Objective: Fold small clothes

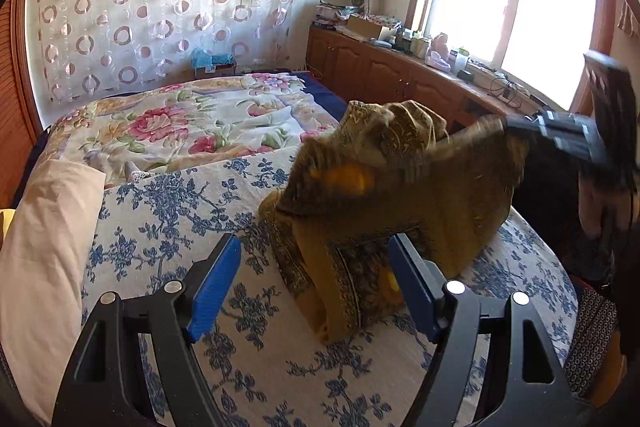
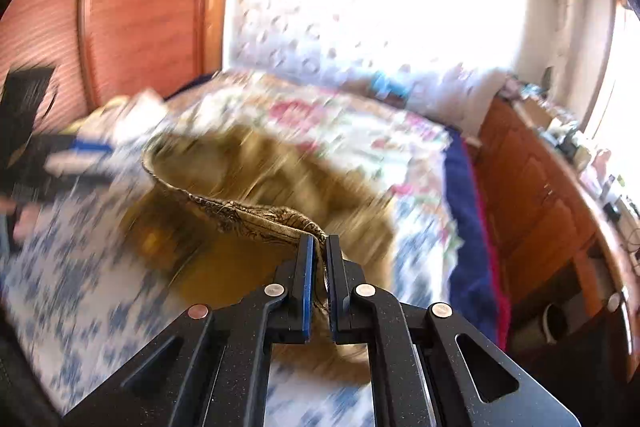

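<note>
A small mustard-brown patterned garment (image 1: 360, 211) lies partly on the blue-and-white floral bedspread (image 1: 168, 227). Its upper part is lifted off the bed. My right gripper (image 2: 319, 247) is shut on the garment's patterned hem (image 2: 248, 219) and holds it up; it shows blurred at the right of the left wrist view (image 1: 560, 135). My left gripper (image 1: 316, 287) is open and empty, its blue pads (image 1: 216, 287) either side of the garment's lower folded end, not touching it. The right wrist view is motion-blurred.
A pink floral quilt (image 1: 180, 119) covers the far bed. A white pillow (image 1: 44, 247) lies at the left. A wooden cabinet (image 1: 400, 71) with clutter runs under the window at the right. A wooden headboard (image 2: 140, 7) stands behind.
</note>
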Demonstrator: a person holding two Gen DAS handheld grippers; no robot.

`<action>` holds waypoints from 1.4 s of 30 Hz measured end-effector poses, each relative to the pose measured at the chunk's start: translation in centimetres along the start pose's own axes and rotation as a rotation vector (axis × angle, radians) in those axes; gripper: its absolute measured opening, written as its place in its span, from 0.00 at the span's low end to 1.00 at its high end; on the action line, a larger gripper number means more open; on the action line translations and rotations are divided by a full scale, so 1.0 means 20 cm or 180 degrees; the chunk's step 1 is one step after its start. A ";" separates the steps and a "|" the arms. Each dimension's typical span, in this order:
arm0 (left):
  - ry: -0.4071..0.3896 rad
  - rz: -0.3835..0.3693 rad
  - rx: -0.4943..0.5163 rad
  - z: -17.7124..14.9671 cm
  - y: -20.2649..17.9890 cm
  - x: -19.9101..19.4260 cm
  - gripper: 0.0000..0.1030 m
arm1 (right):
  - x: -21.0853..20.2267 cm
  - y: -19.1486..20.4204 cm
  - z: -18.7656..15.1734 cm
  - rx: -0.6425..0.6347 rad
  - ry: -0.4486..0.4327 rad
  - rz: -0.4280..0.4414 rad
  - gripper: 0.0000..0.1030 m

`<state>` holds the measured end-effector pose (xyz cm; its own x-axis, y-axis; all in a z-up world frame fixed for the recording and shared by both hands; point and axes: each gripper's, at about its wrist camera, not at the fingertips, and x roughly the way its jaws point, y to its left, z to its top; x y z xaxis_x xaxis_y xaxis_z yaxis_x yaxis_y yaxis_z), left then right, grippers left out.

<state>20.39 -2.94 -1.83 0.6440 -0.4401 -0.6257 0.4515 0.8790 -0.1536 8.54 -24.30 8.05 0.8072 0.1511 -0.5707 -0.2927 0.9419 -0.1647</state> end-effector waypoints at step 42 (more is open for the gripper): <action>0.0606 -0.0154 -0.0575 0.05 0.17 0.47 0.58 | 0.64 -0.36 -0.15 0.1125 0.0678 0.0506 0.69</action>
<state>28.66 -4.38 -7.43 0.4889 -0.4549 -0.7444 0.3502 0.8838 -0.3102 19.38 -30.13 -0.42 0.6317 0.2721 -0.7259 -0.1815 0.9623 0.2028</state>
